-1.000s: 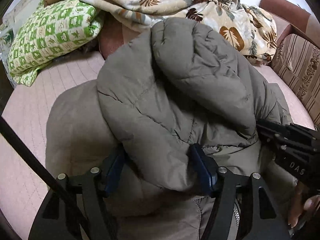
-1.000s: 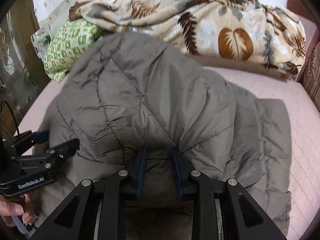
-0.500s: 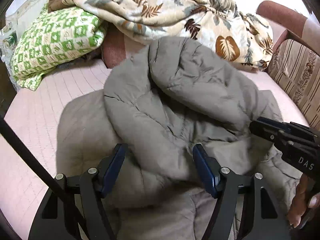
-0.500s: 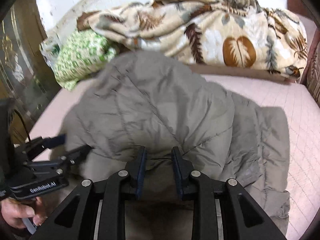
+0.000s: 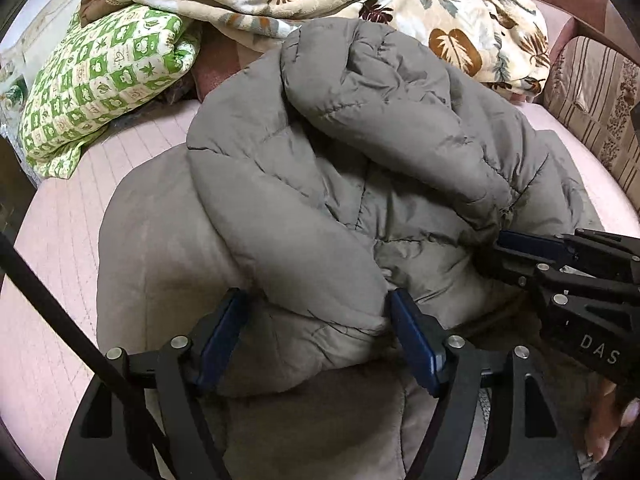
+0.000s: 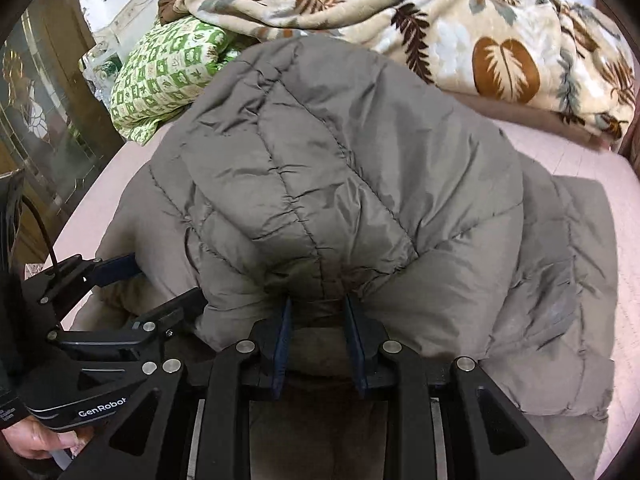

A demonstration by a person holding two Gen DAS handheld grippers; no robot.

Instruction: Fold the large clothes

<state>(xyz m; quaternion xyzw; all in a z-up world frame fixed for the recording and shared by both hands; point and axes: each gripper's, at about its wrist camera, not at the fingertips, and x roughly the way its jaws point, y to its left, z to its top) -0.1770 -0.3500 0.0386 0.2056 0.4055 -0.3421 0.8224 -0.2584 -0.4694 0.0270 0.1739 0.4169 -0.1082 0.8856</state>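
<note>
Nearest the left wrist camera, the left tongs (image 5: 316,336) straddle a thick roll of the grey quilted jacket (image 5: 360,168); their jaws are opening, the blue pads standing wide with the padded fold between them, the right pad touching the cloth and the left pad just clear of it; the right tongs (image 6: 318,332) pinch a gathered edge of the same jacket, pads drawn in close on the fabric; in the left view those right tongs reach in from the right edge, a hand (image 5: 612,420) behind them; in the right view a hand (image 6: 38,438) grips the left tool's handle at lower left. The jacket lies heaped on the pink bed (image 5: 60,220), its upper part folded over toward the tongs. Beyond it, at the bed's far end, lie a green patterned pillow (image 5: 100,80) and a leaf-print blanket (image 6: 460,28).
</note>
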